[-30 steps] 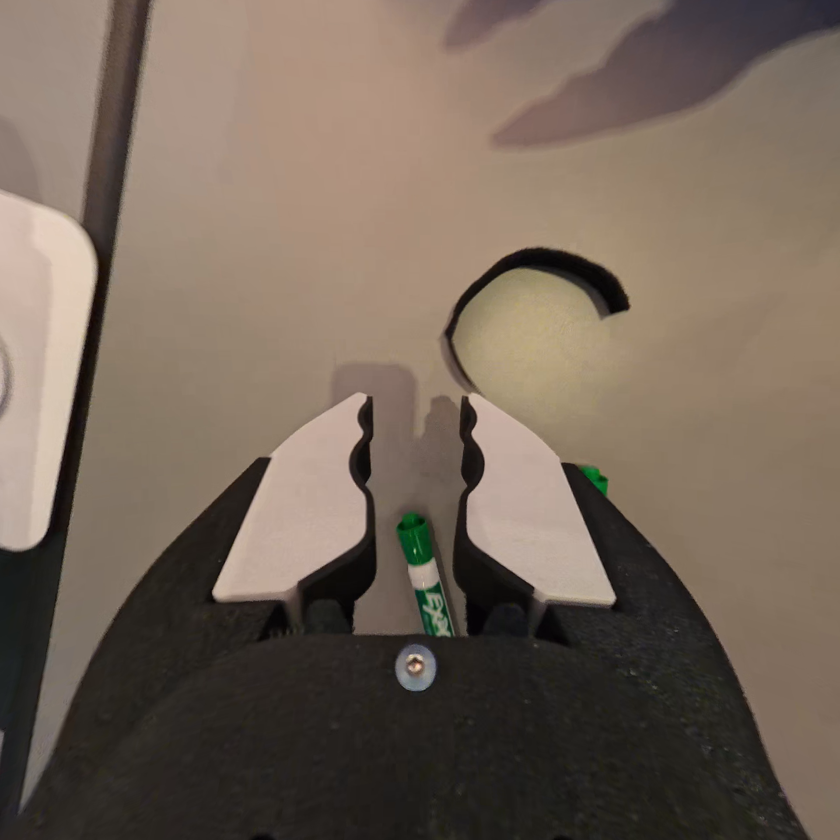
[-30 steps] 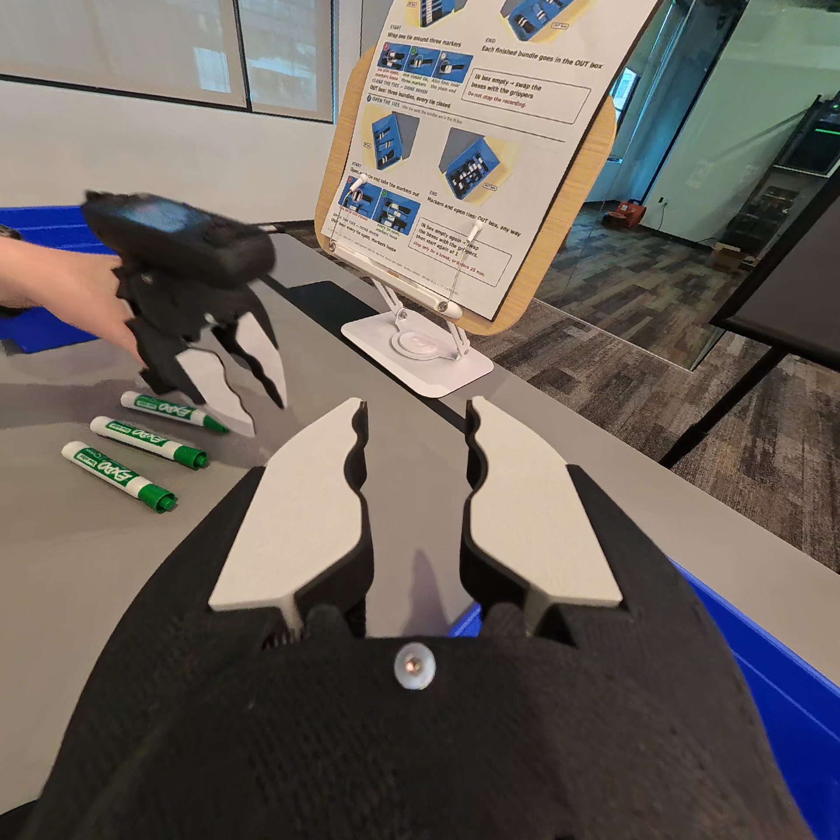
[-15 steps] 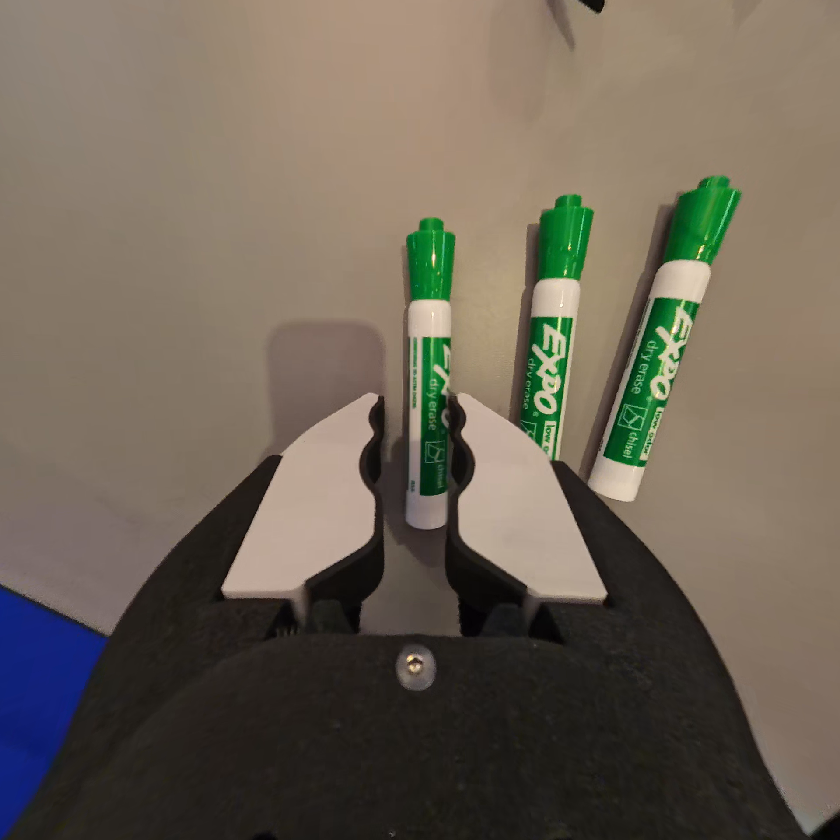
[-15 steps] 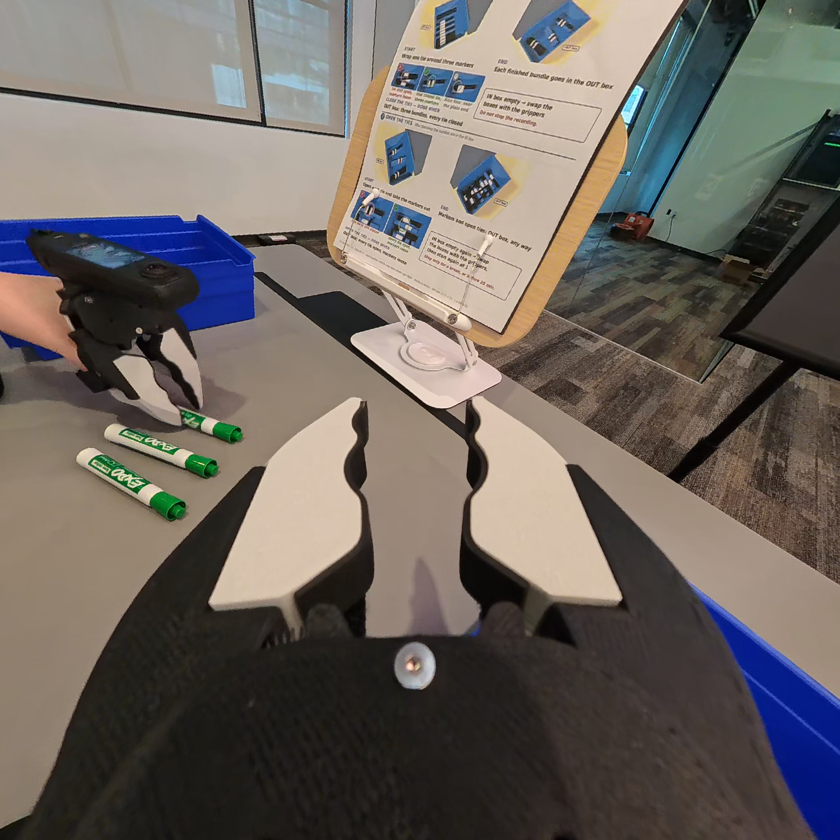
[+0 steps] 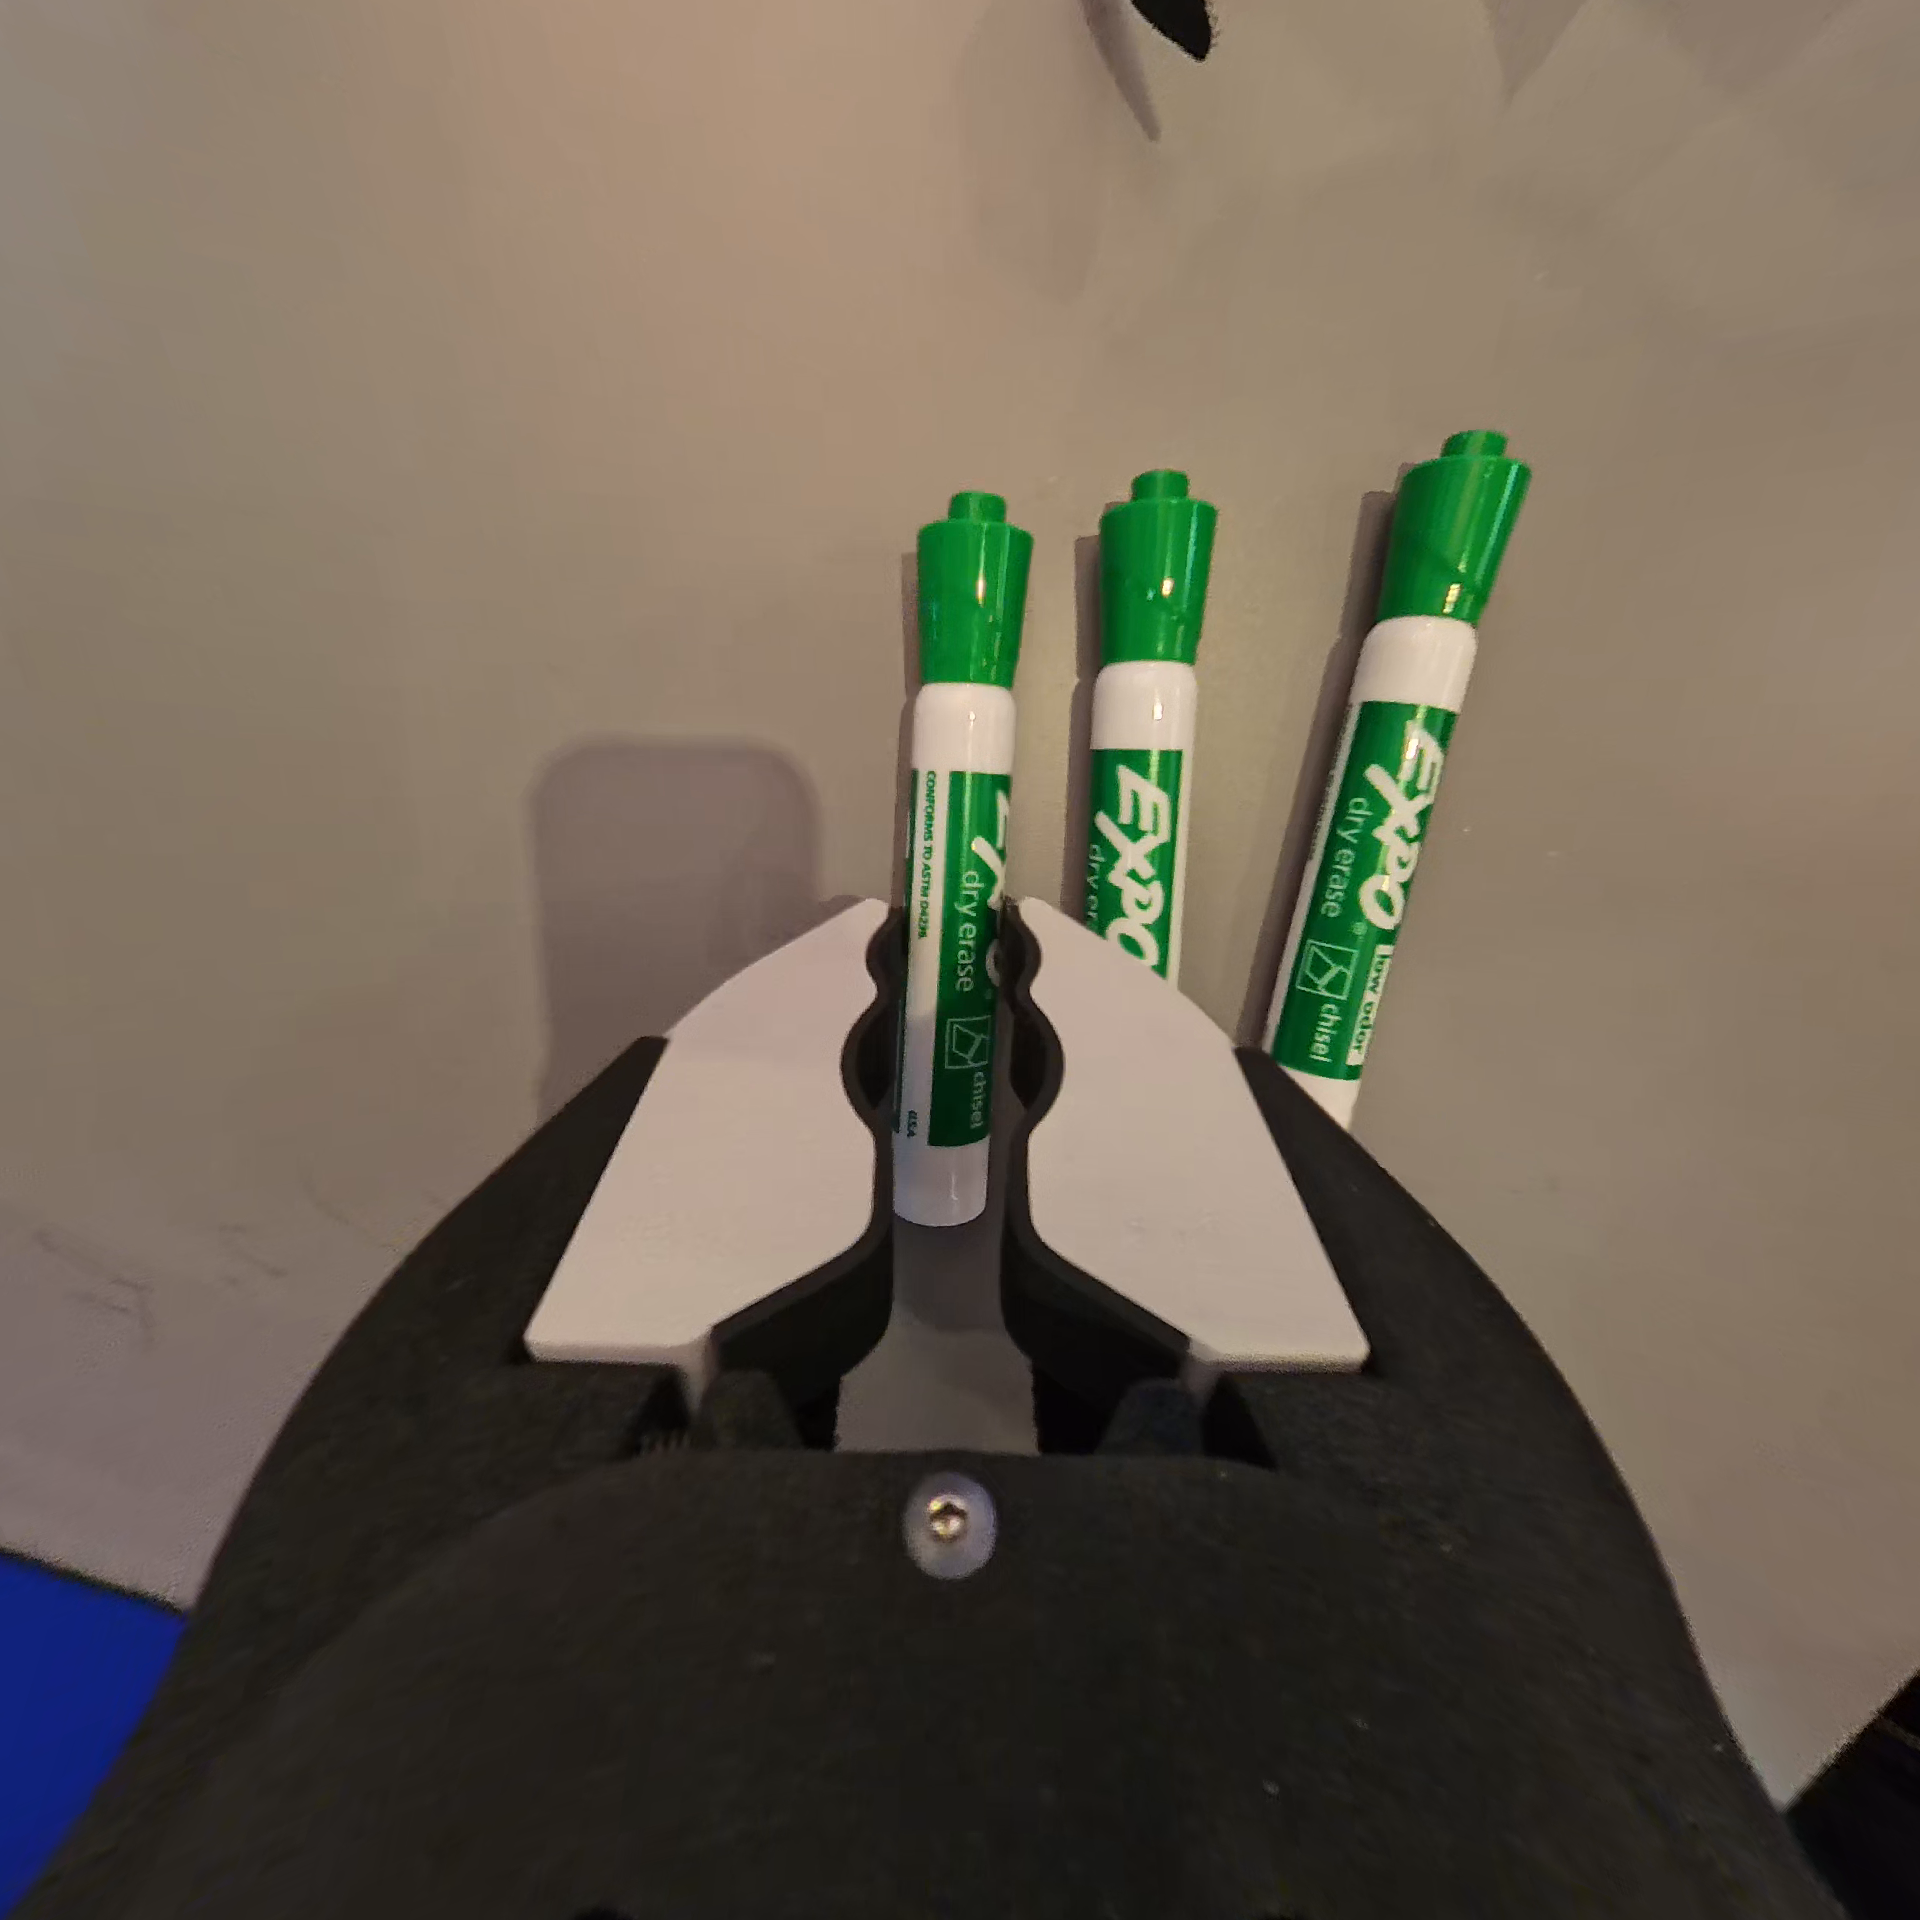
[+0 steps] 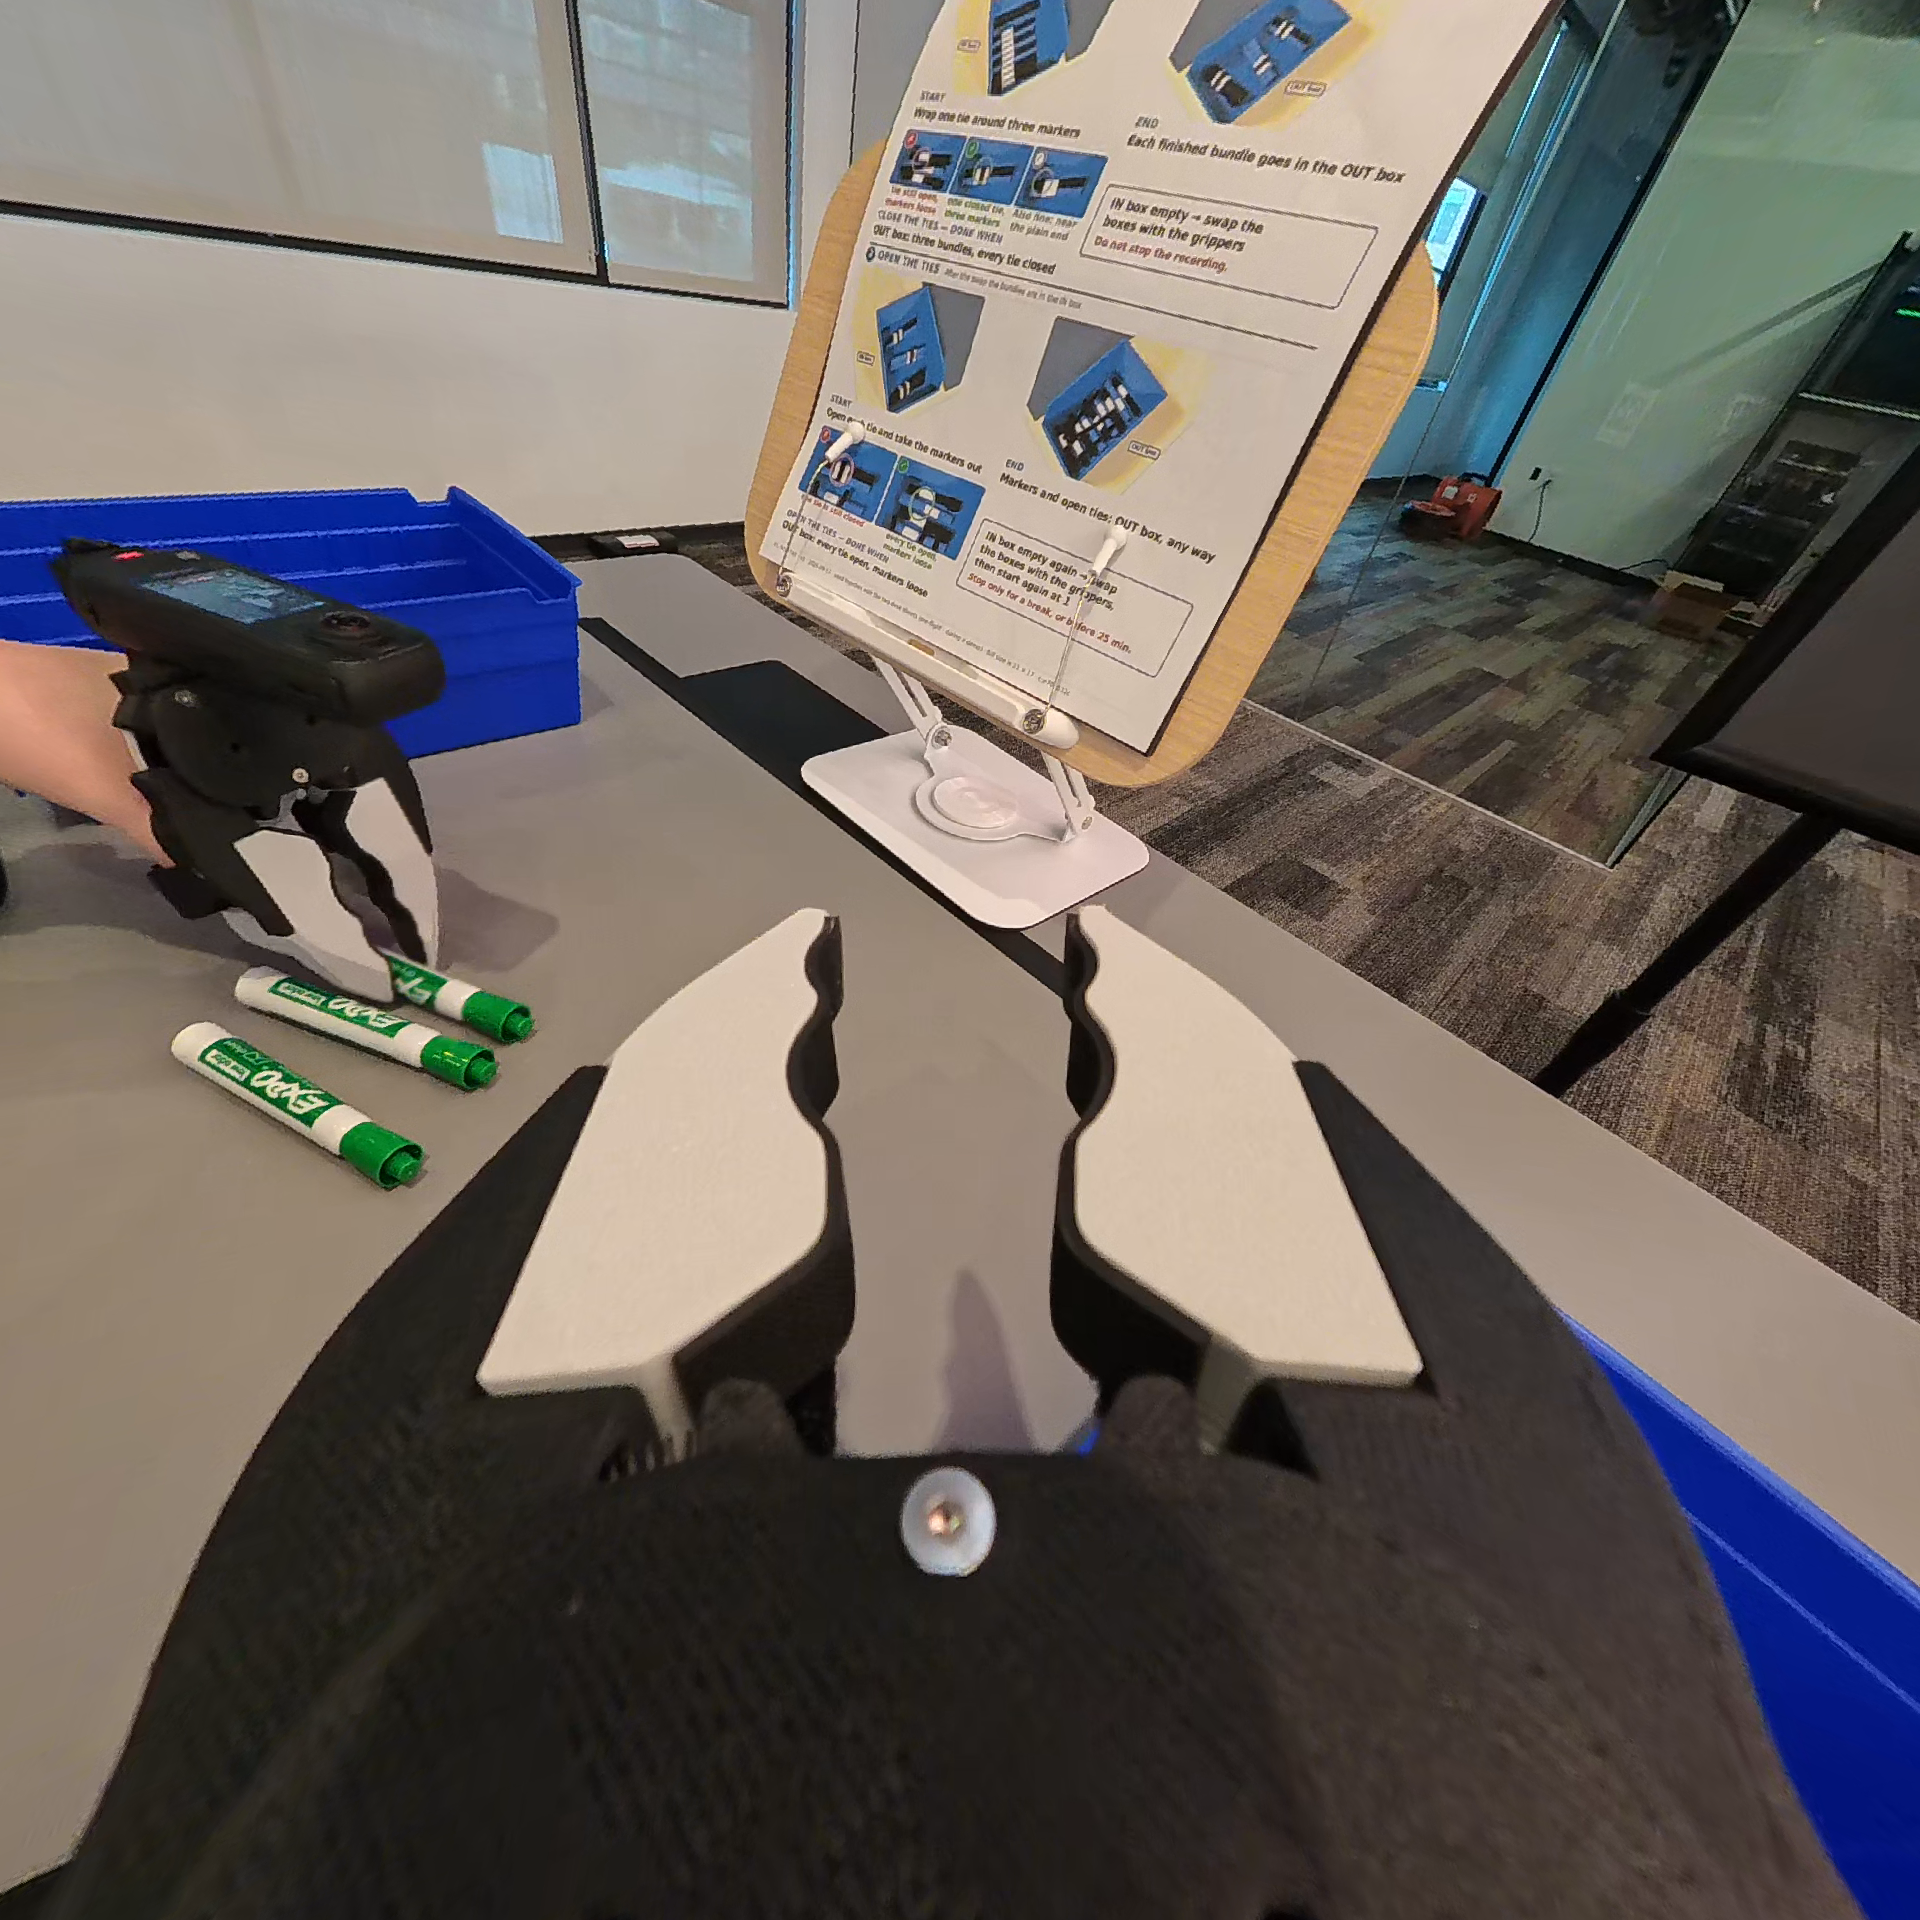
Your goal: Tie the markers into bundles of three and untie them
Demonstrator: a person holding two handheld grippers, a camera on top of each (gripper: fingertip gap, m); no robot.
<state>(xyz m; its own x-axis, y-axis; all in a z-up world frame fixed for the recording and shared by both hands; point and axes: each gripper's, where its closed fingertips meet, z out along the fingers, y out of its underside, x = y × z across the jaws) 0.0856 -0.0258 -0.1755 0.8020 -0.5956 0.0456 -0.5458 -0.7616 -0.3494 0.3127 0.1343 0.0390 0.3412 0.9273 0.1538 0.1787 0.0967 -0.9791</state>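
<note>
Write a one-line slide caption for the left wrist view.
Left tongs straddle the leftmost of three green markers lying side by side on the grey table.

Three white markers (image 5: 952, 925) with green caps and labels lie on a grey table (image 5: 416, 520); blue bin (image 6: 312, 561).

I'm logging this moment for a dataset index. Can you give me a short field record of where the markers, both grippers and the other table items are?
markers: three green-capped, lying side by side on the grey table, unbundled, caps pointing the same way
left marker: between the fingers of the left gripper, which are close around its barrel
middle marker: free
right marker: free, set slightly apart
right gripper: open, empty, above the table
instruction stand: upright at the table's far edge
blue bin: behind the left gripper
</note>
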